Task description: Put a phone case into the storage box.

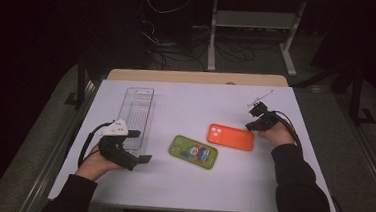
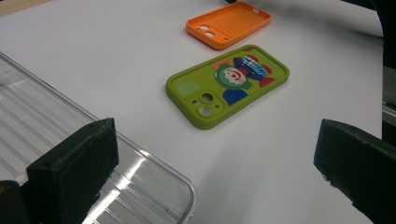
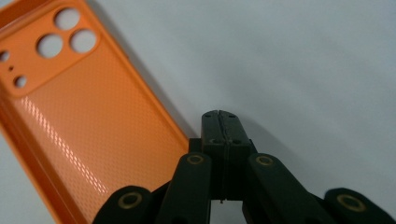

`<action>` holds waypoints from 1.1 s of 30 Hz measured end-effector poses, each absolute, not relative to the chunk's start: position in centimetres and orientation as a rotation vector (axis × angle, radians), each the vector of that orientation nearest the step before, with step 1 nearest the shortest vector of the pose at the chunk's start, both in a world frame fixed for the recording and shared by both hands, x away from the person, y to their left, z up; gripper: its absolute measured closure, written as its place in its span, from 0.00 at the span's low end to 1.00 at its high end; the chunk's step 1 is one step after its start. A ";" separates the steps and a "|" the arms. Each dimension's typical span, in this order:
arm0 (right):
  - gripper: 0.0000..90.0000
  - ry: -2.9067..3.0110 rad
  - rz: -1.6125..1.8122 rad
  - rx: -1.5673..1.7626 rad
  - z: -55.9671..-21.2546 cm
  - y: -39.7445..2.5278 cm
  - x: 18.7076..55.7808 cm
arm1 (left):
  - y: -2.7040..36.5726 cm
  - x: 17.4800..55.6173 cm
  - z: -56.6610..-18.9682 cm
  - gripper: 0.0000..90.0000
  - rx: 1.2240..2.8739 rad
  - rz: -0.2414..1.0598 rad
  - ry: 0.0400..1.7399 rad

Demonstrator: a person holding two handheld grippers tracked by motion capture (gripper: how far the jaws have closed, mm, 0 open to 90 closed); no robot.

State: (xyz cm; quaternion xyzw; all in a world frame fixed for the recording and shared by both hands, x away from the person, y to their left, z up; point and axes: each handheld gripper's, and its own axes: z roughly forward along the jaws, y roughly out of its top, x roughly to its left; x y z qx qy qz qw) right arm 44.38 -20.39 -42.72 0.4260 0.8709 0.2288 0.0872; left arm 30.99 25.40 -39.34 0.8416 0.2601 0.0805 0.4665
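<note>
Across the white table [image 1: 181,180] everything lay around one landmark, the green phone case [image 1: 193,151], which sat flat near the middle with its cartoon clown picture facing up. Biggest of the loose things was the clear plastic tray [image 1: 138,113], long and ribbed, lying well to the left of the green case and running away from me toward the far edge.

Next in size came the orange phone case [image 1: 230,137], just beyond and to the right of the green one, close to it but not touching. It lay with its open inner side up, and my right gripper view showed the dotted lining and the round camera holes clearly.

My left gripper [image 1: 140,145] rested low on the table to the left of the green case, at the near end of the tray. Its jaws stood wide apart and held nothing; in the left gripper view one jaw hung over the tray's rounded corner and the other over bare table, with the green case lying ahead between them.

My right gripper [image 3: 219,122] sat to the right of the green case, at the right end of the orange case. Its jaws were pressed fully together with no gap showing. The tips were right at the corner of the orange case, and whether they pinched its rim or only touched beside it I could not tell.
</note>
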 end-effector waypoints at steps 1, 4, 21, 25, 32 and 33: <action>0.99 2.594 0.682 1.269 -42.7 -20.4 44.4 | 25.4 31.0 -39.3 0.00 2.066 0.198 0.638; 0.99 2.617 0.671 1.238 -42.8 -20.5 43.6 | 25.4 31.0 -39.3 0.00 2.063 0.200 0.639; 0.99 2.654 0.692 1.140 -43.0 -20.5 40.3 | 25.2 30.9 -39.3 0.00 2.071 0.199 0.637; 0.98 2.608 0.720 1.154 -42.5 -20.6 40.1 | 25.3 30.9 -39.4 0.00 2.067 0.197 0.640; 0.62 2.454 0.947 1.274 -40.0 -20.7 37.9 | 25.4 30.8 -39.3 0.00 2.072 0.192 0.651; 0.62 2.454 0.947 1.274 -40.0 -20.7 37.9 | 25.4 30.8 -39.3 0.00 2.072 0.192 0.651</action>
